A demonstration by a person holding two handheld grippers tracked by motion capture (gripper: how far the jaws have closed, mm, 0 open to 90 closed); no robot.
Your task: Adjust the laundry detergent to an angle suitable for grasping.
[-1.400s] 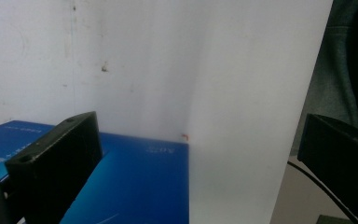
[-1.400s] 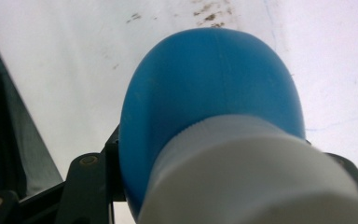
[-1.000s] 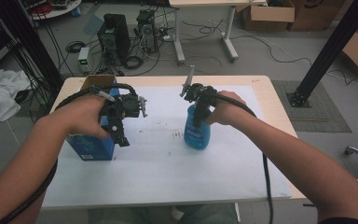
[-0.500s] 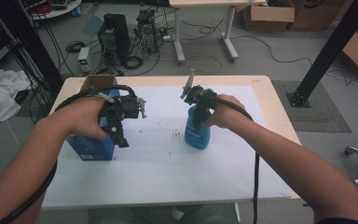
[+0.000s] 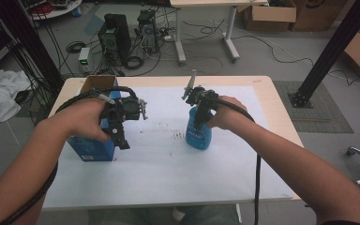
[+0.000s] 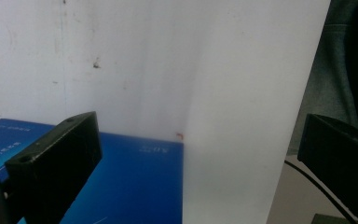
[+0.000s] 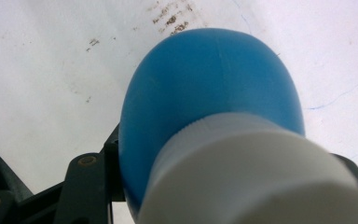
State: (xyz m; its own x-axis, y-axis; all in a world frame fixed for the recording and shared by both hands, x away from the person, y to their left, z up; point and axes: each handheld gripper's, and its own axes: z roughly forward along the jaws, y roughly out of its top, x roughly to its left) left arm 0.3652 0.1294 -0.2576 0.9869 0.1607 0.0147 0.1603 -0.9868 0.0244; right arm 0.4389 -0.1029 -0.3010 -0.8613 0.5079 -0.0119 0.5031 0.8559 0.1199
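— Nothing much has shifted since the earlier frame: the blue bottle (image 5: 198, 134) stands at the same spot on the white sheet (image 5: 168, 173), and both forearms lie as they did.

— Where exactly is that bottle?

— Upright, right of the middle of the bench (image 5: 272, 101), just beside some brown specks on the sheet. The right hand-held gripper (image 5: 200, 123) comes down on it from above. In the right gripper view its black jaws sit close against the neck, under the white cap (image 7: 261, 172), with the round blue shoulder bulging past them.

— So it's gripped?

— It looks so: narrow jaws, closed on the bottle's neck. Taking it at the neck makes sense, I'd say, since the body is too fat for the jaws and the cap gives a ledge against slipping.

— And the other side?

— The left hand-held gripper (image 5: 122, 136) hangs with its jaws wide apart and nothing between them, right at the blue box (image 5: 91, 150), which stands at the left edge of the sheet with its top open. In the left gripper view one jaw hovers over the box's blue face (image 6: 135, 186). Whether it touches I can't tell; it seems placed to steady the box.
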